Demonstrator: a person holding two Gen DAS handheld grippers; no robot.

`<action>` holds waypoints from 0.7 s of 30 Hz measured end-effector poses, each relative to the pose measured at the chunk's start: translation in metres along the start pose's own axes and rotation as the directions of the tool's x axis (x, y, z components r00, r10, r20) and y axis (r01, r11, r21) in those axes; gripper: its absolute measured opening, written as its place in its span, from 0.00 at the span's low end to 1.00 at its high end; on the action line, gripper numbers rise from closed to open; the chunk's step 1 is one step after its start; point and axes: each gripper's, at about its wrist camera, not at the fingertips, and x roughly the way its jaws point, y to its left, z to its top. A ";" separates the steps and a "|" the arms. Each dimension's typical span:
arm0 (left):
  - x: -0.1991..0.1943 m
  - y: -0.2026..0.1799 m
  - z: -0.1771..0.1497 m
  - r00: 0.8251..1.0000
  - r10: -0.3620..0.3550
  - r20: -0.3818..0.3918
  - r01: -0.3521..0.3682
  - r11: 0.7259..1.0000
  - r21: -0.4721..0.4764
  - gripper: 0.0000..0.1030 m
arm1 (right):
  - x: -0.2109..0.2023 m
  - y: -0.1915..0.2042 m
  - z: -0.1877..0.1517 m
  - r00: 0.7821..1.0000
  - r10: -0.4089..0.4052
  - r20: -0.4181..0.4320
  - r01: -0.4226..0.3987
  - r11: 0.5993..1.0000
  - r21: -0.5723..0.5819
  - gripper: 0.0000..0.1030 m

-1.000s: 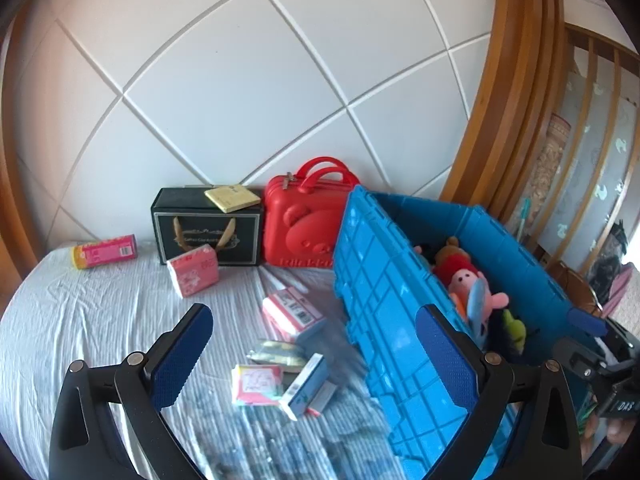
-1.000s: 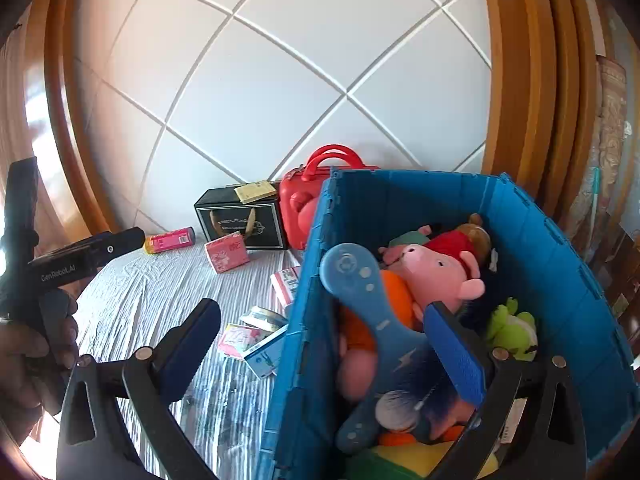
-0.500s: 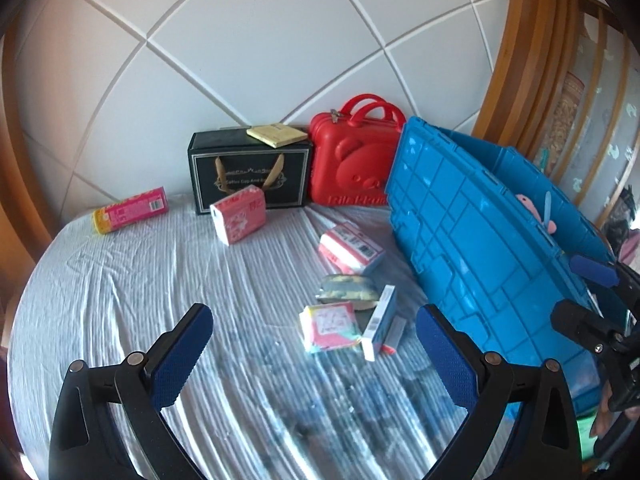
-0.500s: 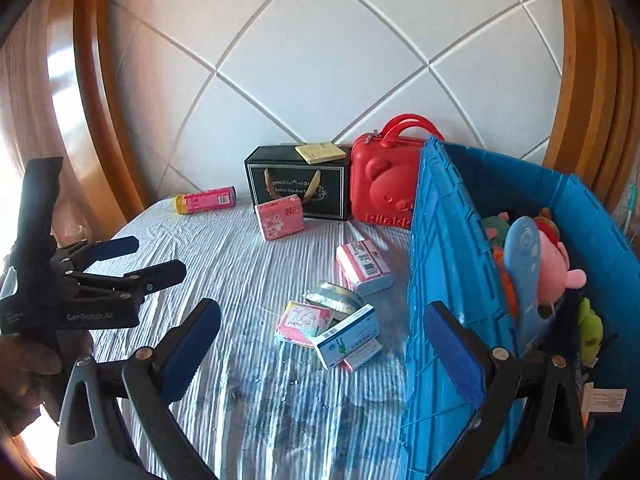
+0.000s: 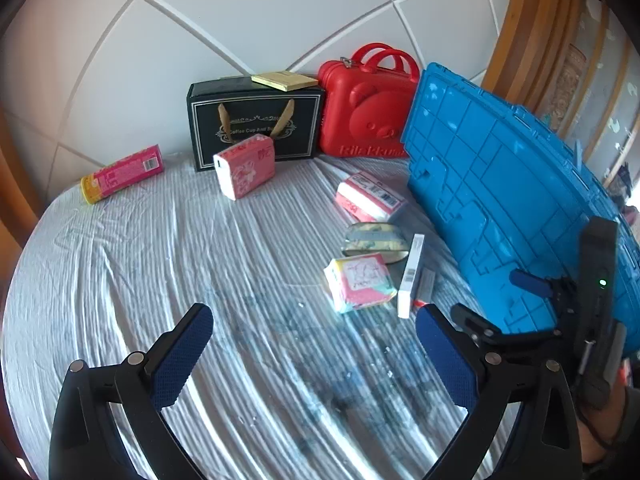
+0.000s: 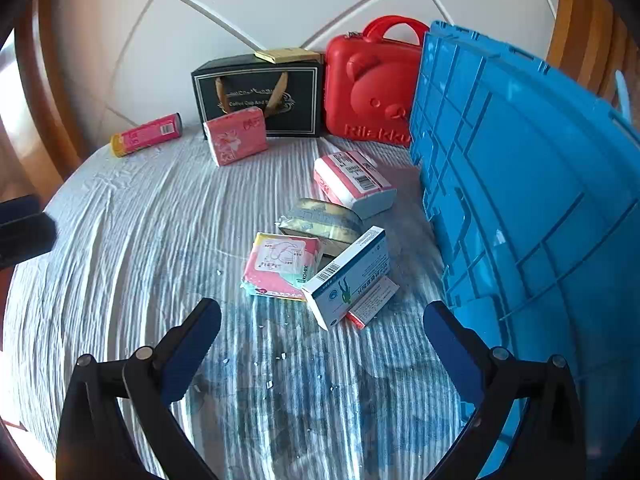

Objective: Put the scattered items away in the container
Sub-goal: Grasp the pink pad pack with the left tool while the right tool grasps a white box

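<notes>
Both your grippers, left gripper (image 5: 312, 354) and right gripper (image 6: 320, 350), gape wide, holding nothing. Packets like the white-blue box (image 6: 347, 277) lie on the sheet beside the blue crate (image 6: 520, 200); plenty left.

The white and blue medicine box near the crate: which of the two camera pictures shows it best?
The right wrist view: the medicine box turns its broad printed face and barcode to the camera, close ahead of the open right gripper. The left wrist view shows it only edge-on, as a thin white strip.
</notes>
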 end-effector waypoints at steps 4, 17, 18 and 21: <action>0.001 0.007 -0.015 1.000 0.010 -0.022 -0.010 1.000 0.008 0.99 | 0.046 0.008 -0.002 0.998 -0.045 -0.040 0.046 0.998 0.032 1.00; 0.057 0.038 -0.014 0.998 0.053 -0.036 -0.054 0.998 -0.017 0.99 | 0.120 -0.001 -0.016 0.986 -0.126 -0.108 0.138 0.984 0.113 0.71; 0.062 0.039 -0.013 0.998 0.052 -0.038 -0.052 0.998 -0.017 0.99 | 0.122 -0.003 -0.017 0.985 -0.129 -0.115 0.142 0.983 0.113 0.66; 0.077 0.035 -0.011 0.997 0.049 -0.051 -0.049 0.999 0.003 0.99 | 0.124 -0.011 -0.022 0.984 -0.134 -0.118 0.148 0.981 0.122 0.54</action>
